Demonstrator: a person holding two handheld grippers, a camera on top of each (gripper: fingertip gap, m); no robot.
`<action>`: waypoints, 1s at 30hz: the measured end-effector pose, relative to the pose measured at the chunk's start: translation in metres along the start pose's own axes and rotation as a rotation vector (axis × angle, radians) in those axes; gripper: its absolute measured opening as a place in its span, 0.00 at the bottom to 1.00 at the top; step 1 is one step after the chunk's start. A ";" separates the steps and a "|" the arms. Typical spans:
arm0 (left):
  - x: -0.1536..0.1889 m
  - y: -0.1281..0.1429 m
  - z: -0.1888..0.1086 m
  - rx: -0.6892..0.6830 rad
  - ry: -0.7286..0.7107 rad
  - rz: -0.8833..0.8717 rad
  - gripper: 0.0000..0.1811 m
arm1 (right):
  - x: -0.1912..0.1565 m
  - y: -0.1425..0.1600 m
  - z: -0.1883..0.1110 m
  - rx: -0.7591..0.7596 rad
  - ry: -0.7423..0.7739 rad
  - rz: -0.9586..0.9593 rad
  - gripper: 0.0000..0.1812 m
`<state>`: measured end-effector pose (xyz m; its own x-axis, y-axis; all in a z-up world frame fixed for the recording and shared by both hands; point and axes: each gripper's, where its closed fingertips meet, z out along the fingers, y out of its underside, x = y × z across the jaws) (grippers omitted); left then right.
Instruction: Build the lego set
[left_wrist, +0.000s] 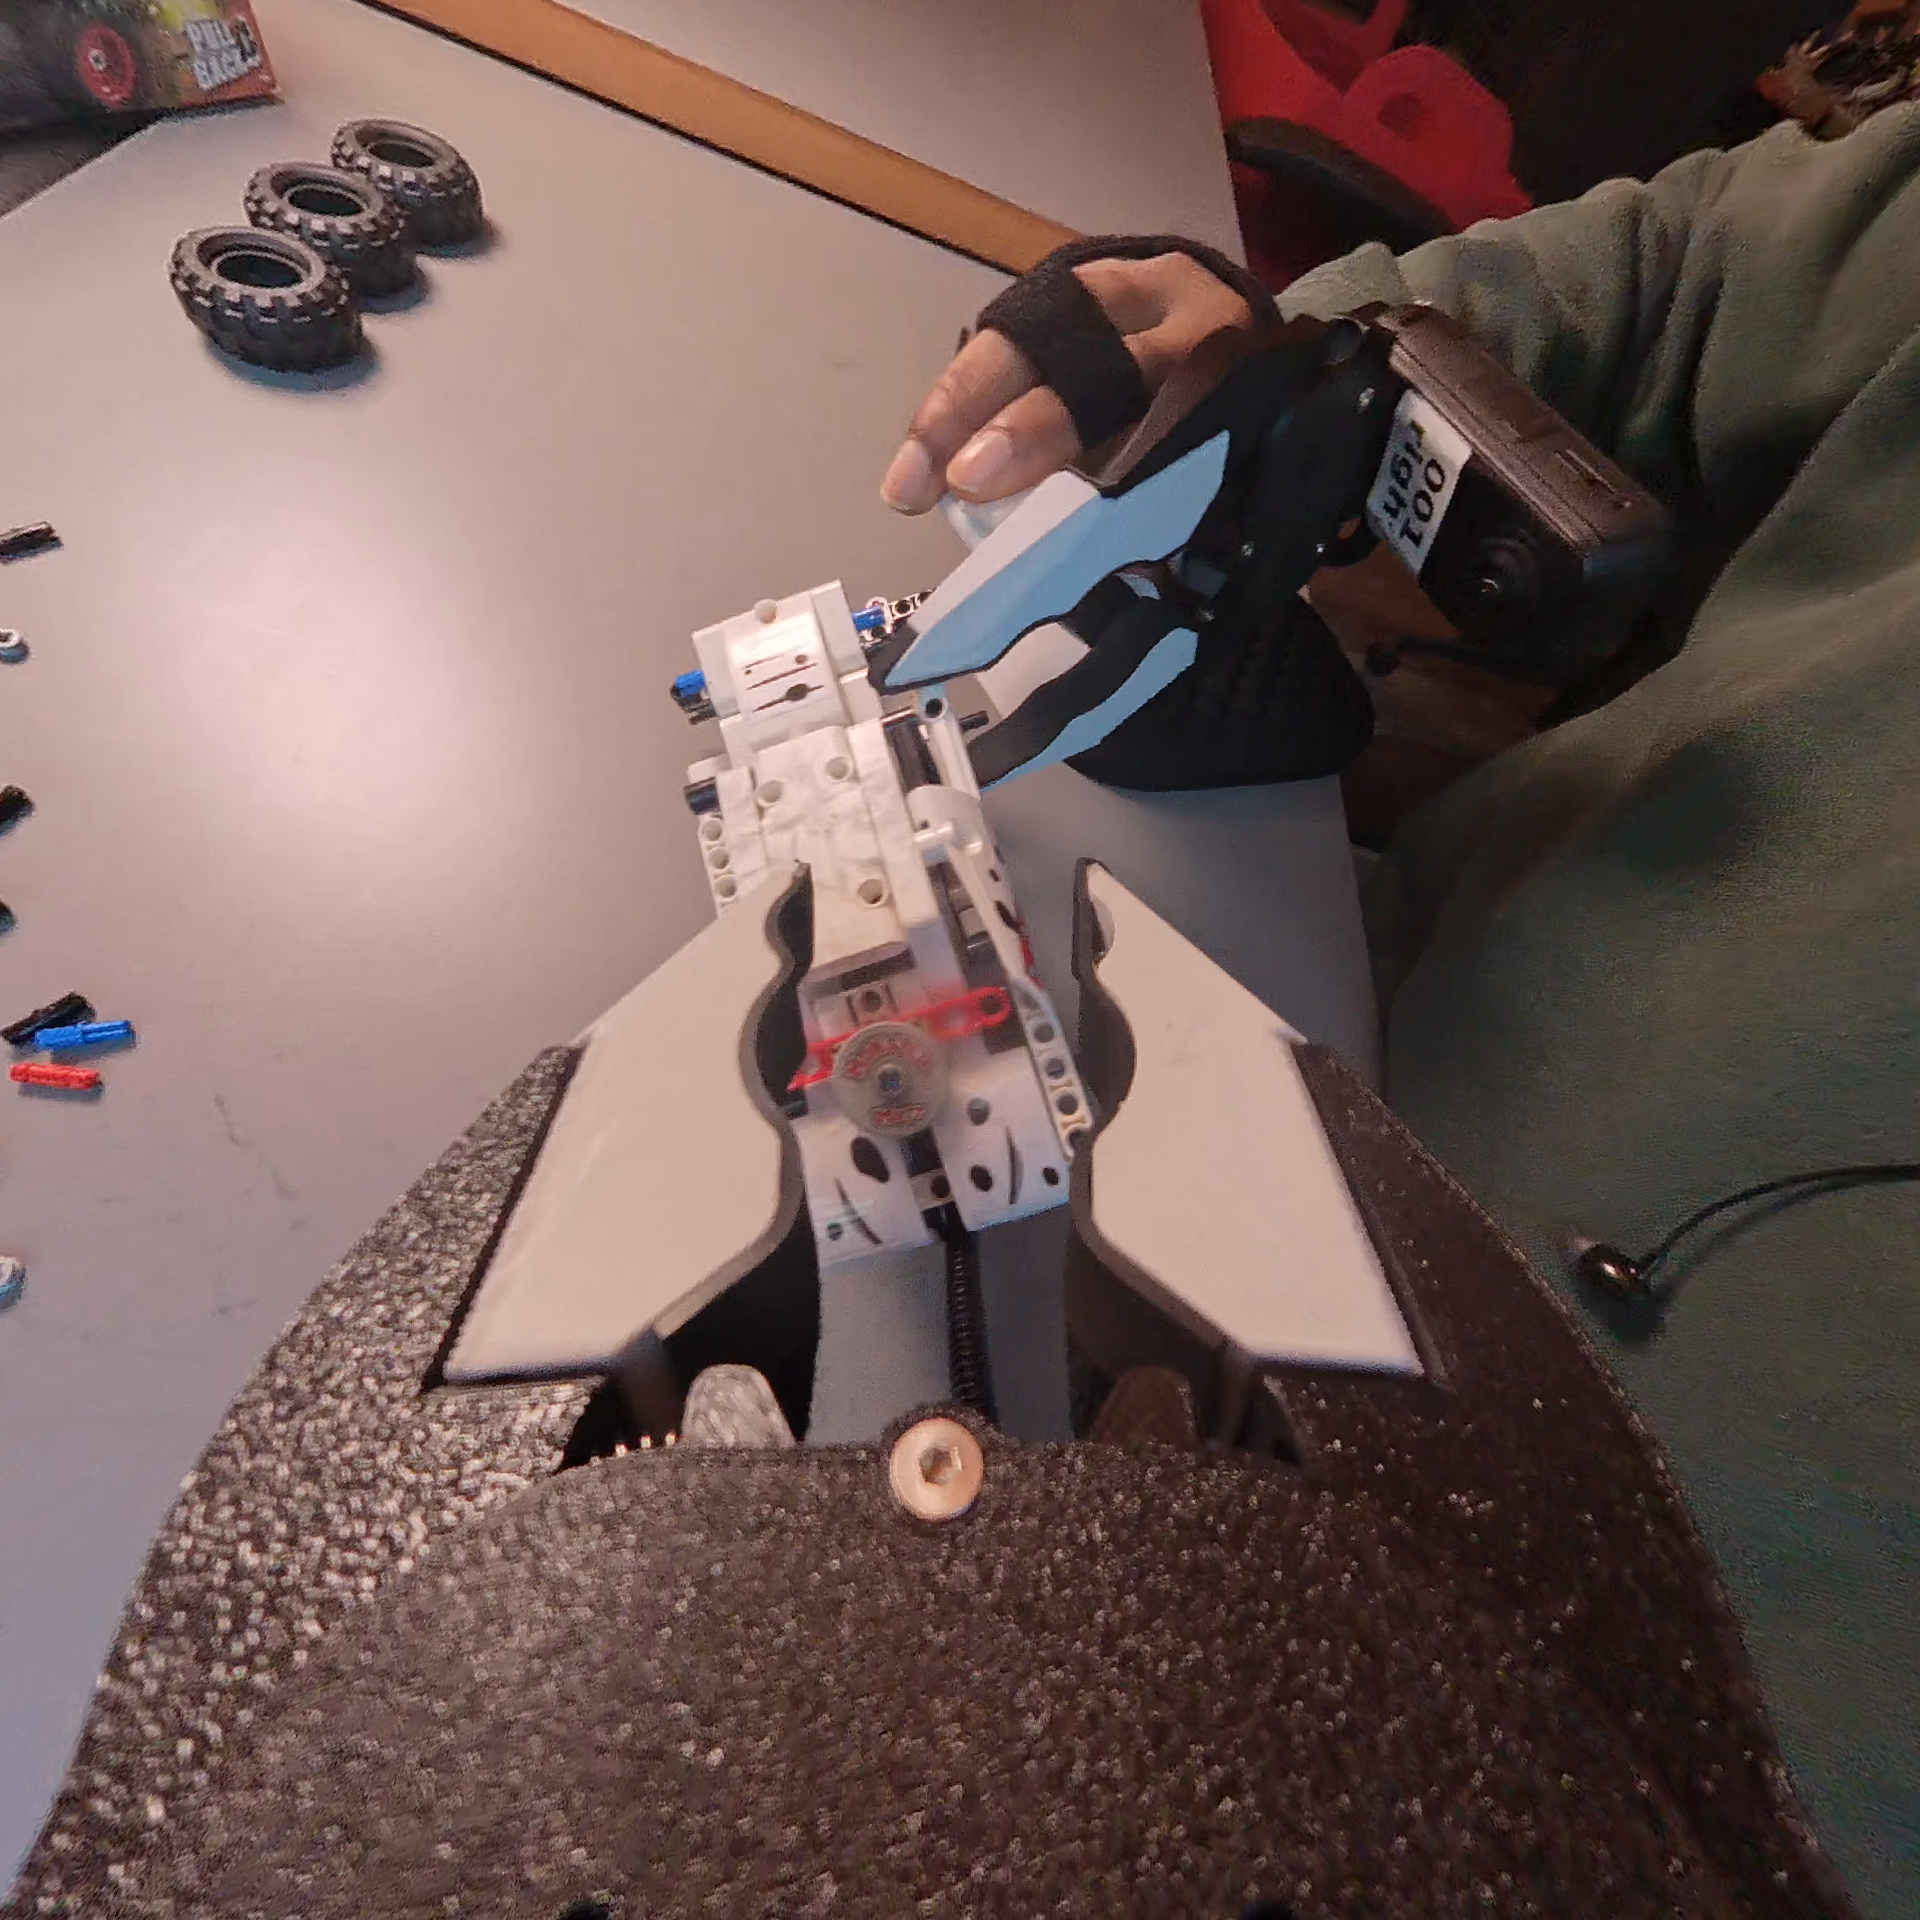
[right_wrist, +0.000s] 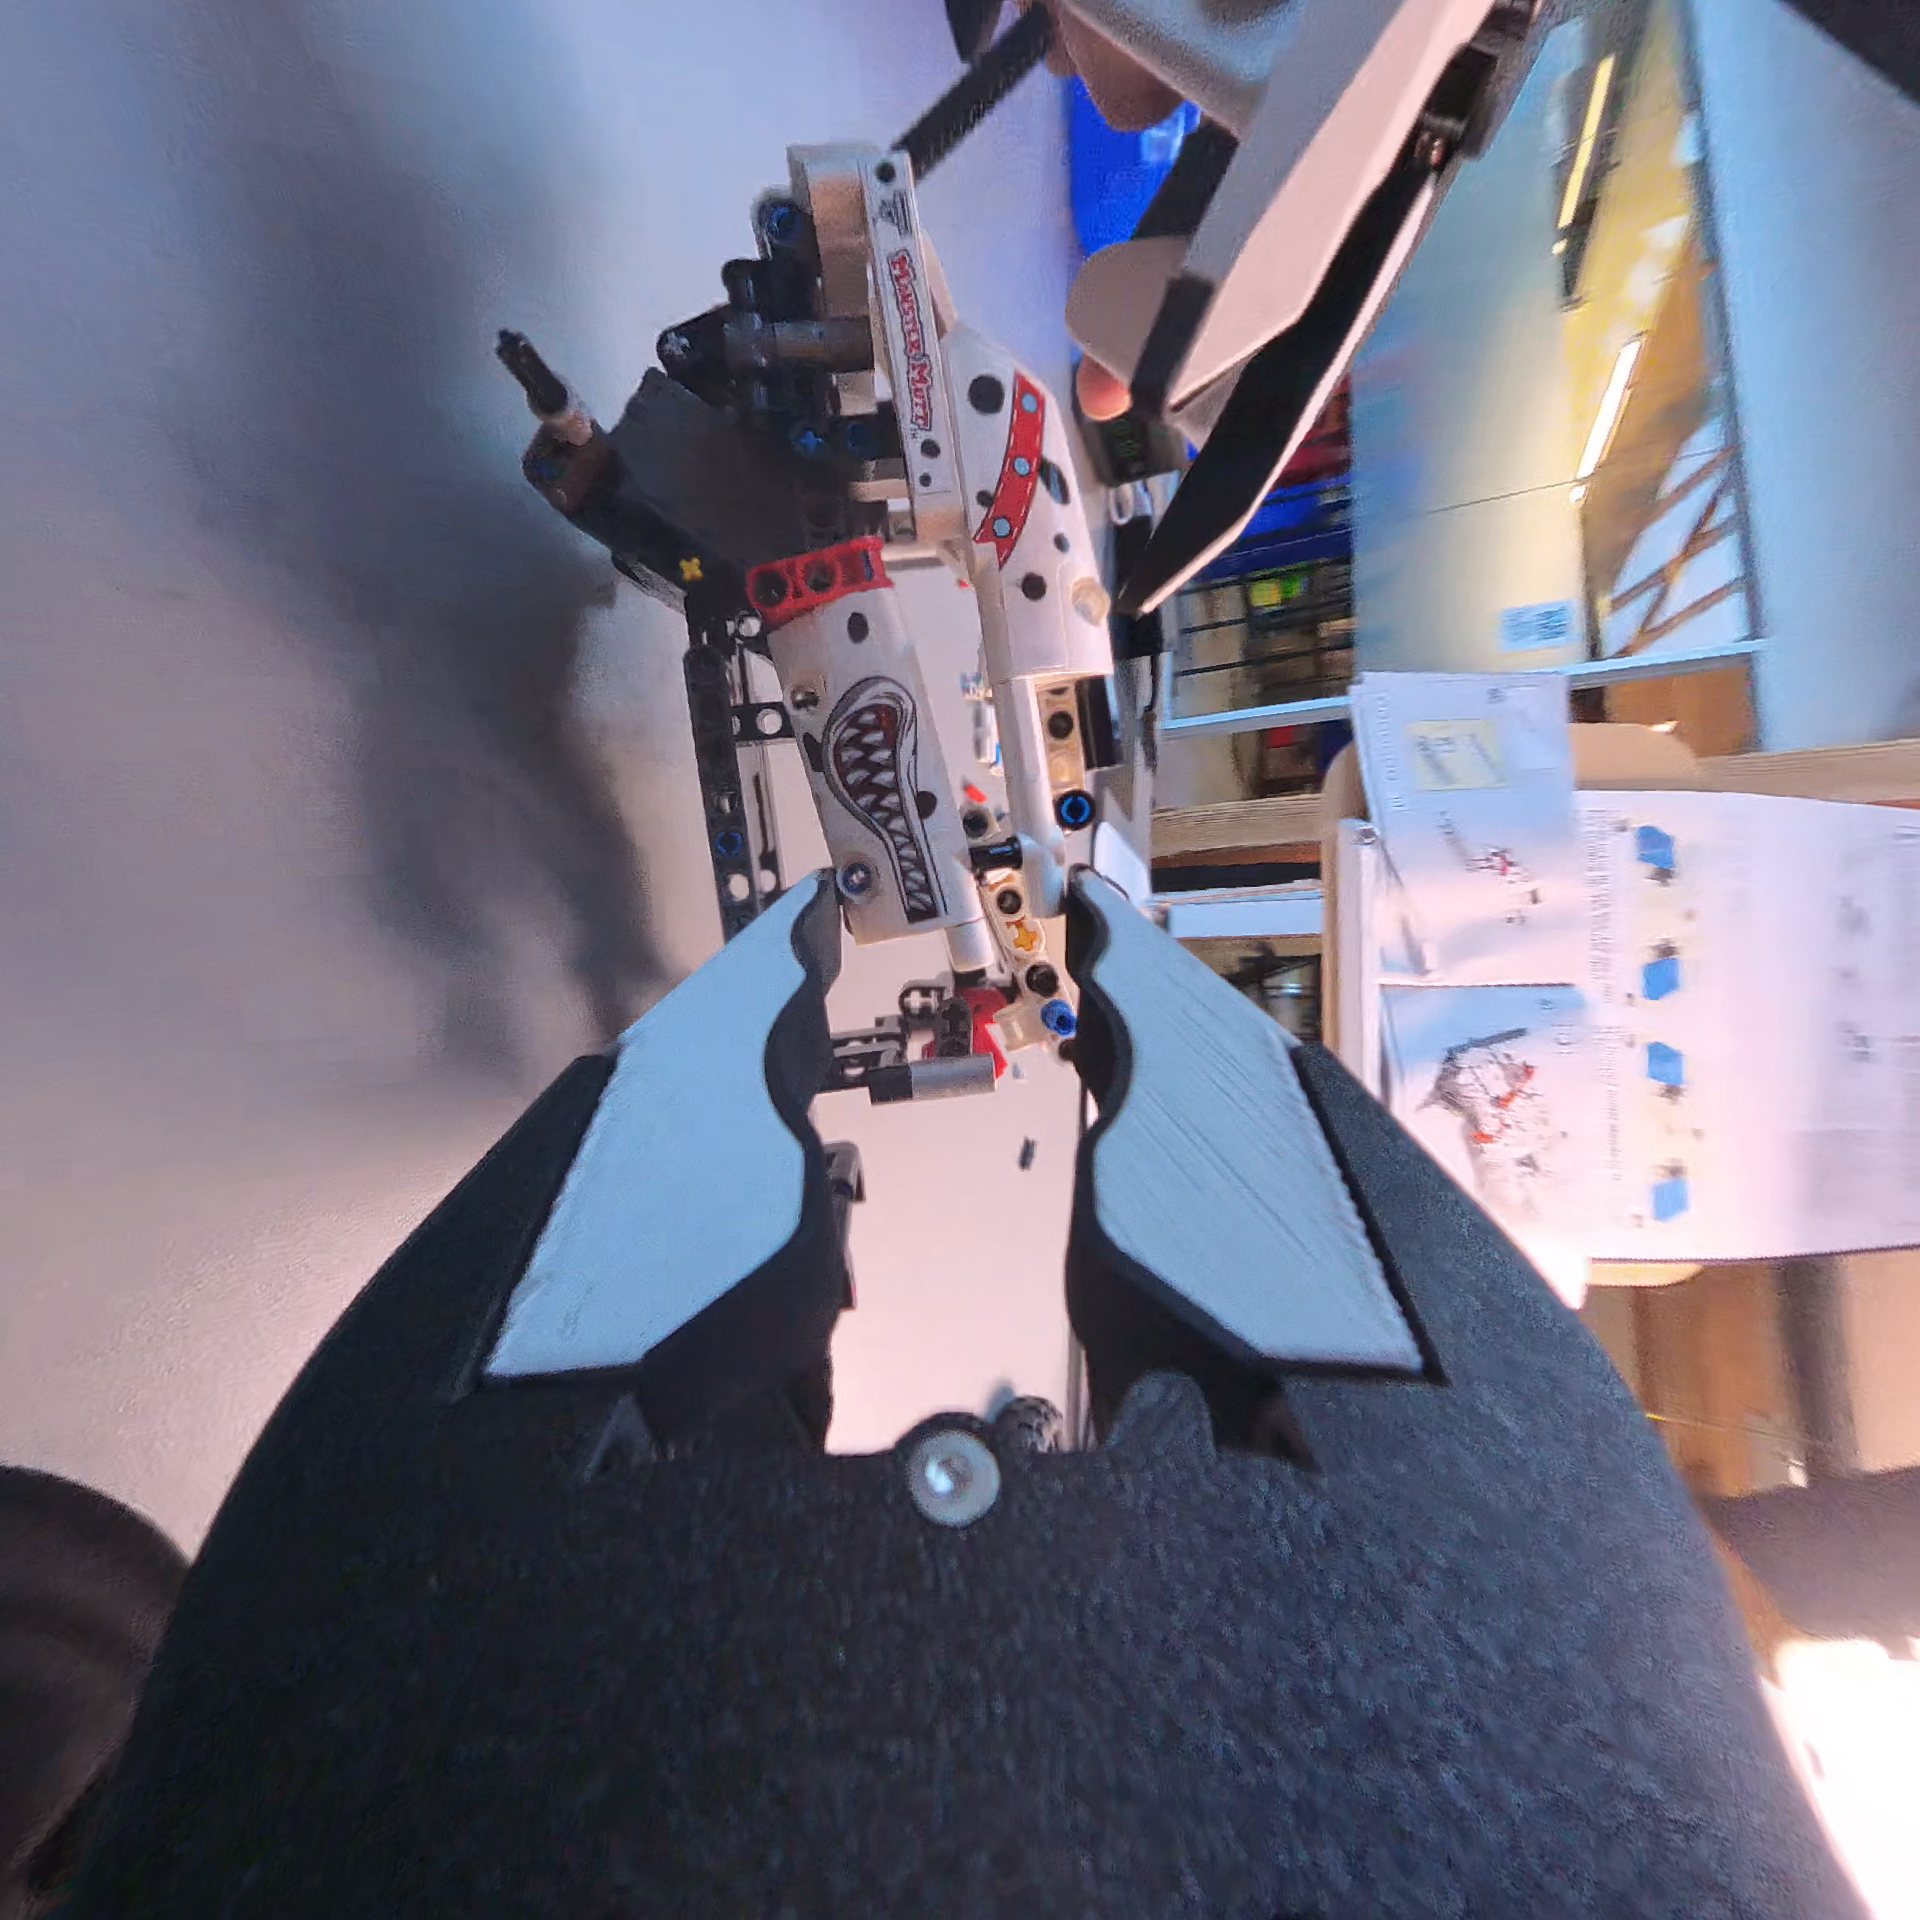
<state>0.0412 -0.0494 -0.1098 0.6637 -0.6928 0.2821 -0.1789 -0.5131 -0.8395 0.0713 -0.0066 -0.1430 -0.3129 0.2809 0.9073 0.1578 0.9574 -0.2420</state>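
Two grippers were seen around one half-built toy truck (left_wrist: 883, 935), which was held up above the grey table (left_wrist: 416, 623). In the left wrist view, the left gripper (left_wrist: 940, 883) was spread wide, and the white, spotted body of the truck lay between its grey fingers (left_wrist: 644, 1122); the left-hand finger was touching the truck's side, while a gap was left at the right-hand finger, so no firm grasp could be read from it. The right gripper (left_wrist: 961, 707) was seen farther off at the truck's far end, held by a hand (left_wrist: 1039, 374) in a black strap, with a small white piece (left_wrist: 977, 514) pinched under the fingertips. In the right wrist view, the right gripper (right_wrist: 951, 894) was held with its tips at either side of the truck's (right_wrist: 914, 623) lower end; whether it was truly clenched on it could not be told. The left gripper (right_wrist: 1247, 436) was seen beyond, at the upper right.

Three black tyres (left_wrist: 322, 244) were lined up on the table, well apart from the truck, near a corner of the box (left_wrist: 135, 52). Small blue, red and black pins (left_wrist: 68, 1044) were scattered along the left edge. Instruction sheets (right_wrist: 1621, 997) were seen, blurred, at the right.
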 end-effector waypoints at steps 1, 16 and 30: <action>-0.003 0.005 0.003 -0.027 -0.023 -0.006 0.30 | -0.004 0.001 -0.001 -0.003 0.018 -0.009 0.23; 0.012 0.033 0.036 -0.260 -0.107 0.007 0.39 | -0.021 -0.010 -0.051 -0.103 -0.021 0.889 0.27; -0.001 0.039 0.055 -0.413 -0.151 -0.088 0.35 | -0.056 -0.004 -0.010 -0.310 0.080 1.434 0.43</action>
<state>0.0738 -0.0408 -0.1687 0.7826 -0.5715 0.2469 -0.3721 -0.7473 -0.5506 0.0974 -0.0271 -0.1889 0.3311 0.9433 -0.0216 0.4755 -0.1865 -0.8597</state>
